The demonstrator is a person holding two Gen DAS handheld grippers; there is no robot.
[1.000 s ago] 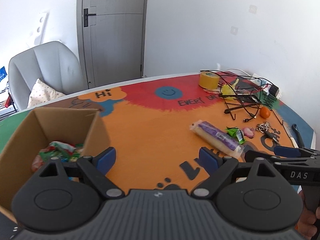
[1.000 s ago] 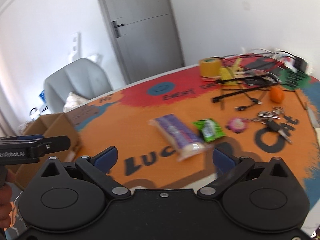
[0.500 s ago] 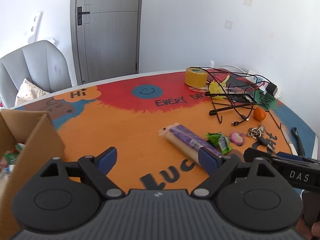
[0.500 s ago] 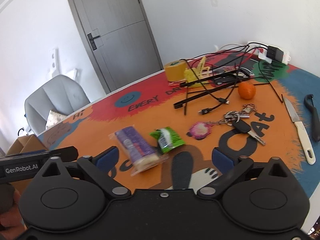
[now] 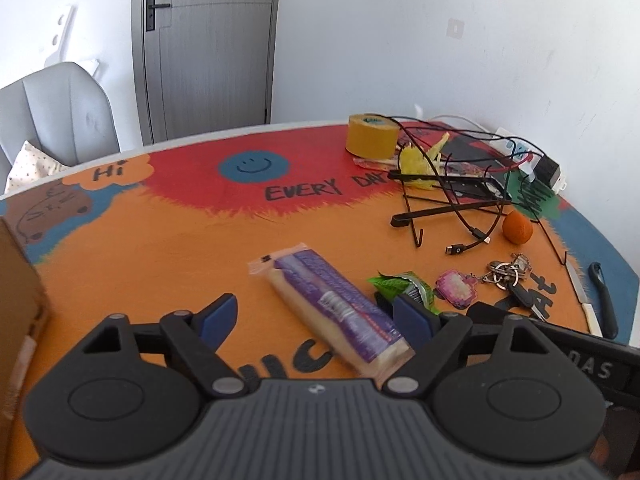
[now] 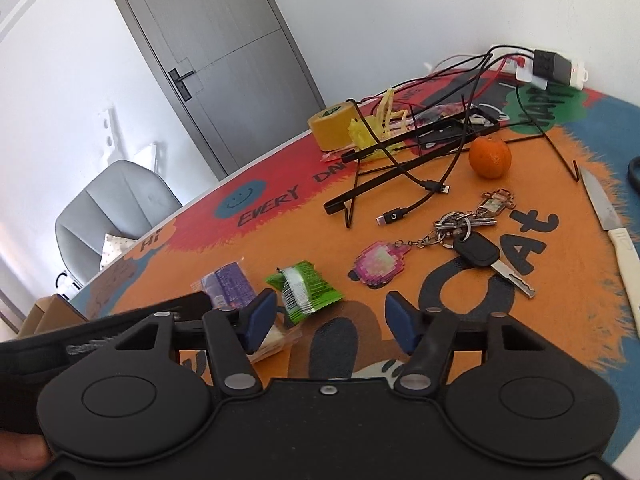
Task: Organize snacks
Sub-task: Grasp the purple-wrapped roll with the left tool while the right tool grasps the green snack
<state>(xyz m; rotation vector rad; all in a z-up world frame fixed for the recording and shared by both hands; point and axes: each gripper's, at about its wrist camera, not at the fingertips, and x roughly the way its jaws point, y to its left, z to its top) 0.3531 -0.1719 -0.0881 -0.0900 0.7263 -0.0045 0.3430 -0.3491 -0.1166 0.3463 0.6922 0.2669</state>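
Purple-and-clear plastic wraps the long cracker packet [image 5: 336, 308] that lies flat on the orange painted tabletop [image 5: 160, 248], its long axis running diagonally from far left to near right, with the near end reaching in between the blue-padded fingers of the left gripper [image 5: 316, 316]. That gripper's jaws stand wide apart and hold nothing; the packet sits closer to the right-hand pad than to the left one, though whether it touches cannot be told from this angle. A small green foil snack sachet [image 6: 306, 290] rests just beside the packet, on the side toward the keys, and lies just ahead of the right gripper [image 6: 330, 320], nearer its left pad. The right gripper's jaws are likewise spread and empty, hovering above the table. By this reading the left hand is the nearer to the long packet and the right to the green sachet, and a grasp across the packet's short width looks the natural next move. A brown cardboard box [image 5: 18, 300] shows at the left edge of the left-wrist view, well apart from both snacks. A bunch of keys with a pink pixel charm [image 6: 460, 240] and a tangerine [image 6: 490, 157] lie farther off.
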